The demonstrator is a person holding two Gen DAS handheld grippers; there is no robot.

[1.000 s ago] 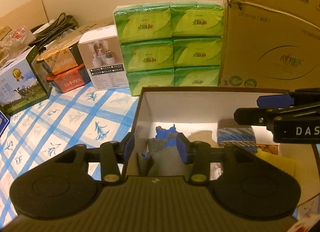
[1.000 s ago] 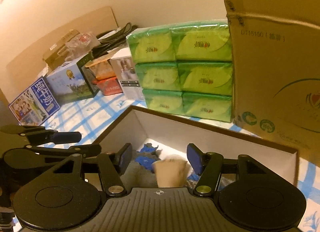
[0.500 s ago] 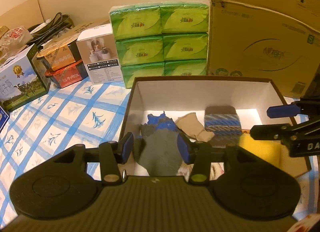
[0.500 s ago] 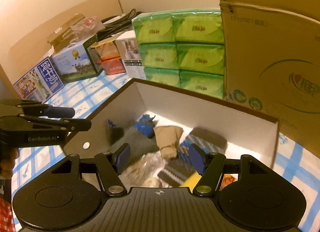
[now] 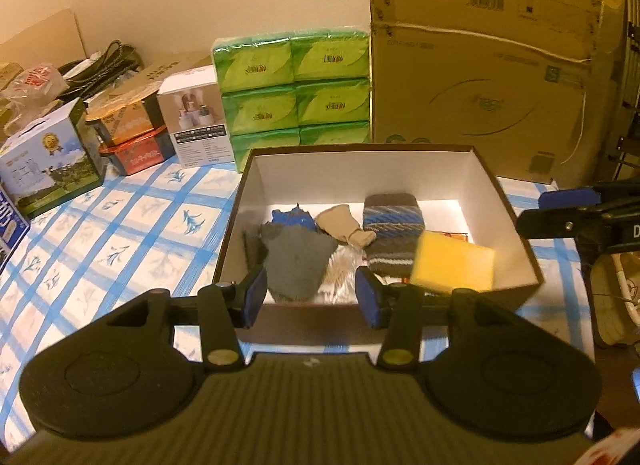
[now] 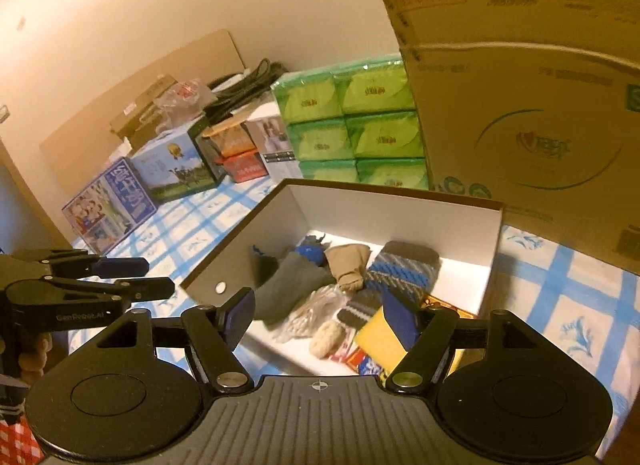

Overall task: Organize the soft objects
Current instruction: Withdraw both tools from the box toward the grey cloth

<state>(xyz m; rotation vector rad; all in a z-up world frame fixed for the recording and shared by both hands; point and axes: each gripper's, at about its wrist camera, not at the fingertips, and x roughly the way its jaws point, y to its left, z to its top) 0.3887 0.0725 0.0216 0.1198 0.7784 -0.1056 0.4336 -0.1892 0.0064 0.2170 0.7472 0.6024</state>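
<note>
Just ahead of the empty, half-open left gripper point(image 5: 310, 297) and the empty right gripper point(image 6: 320, 319), whose jaws are opening, socks point(image 5: 294, 265) and a yellow sponge point(image 5: 454, 267) are being kept gathered in the white-lined box point(image 5: 360, 169), apparently for tidiness.

A blue-checked tablecloth point(image 5: 120, 233) carries an open box point(image 5: 516, 225), green tissue packs point(image 5: 292, 97), a cardboard carton point(image 5: 480, 77) and small boxes point(image 5: 48, 161).
</note>
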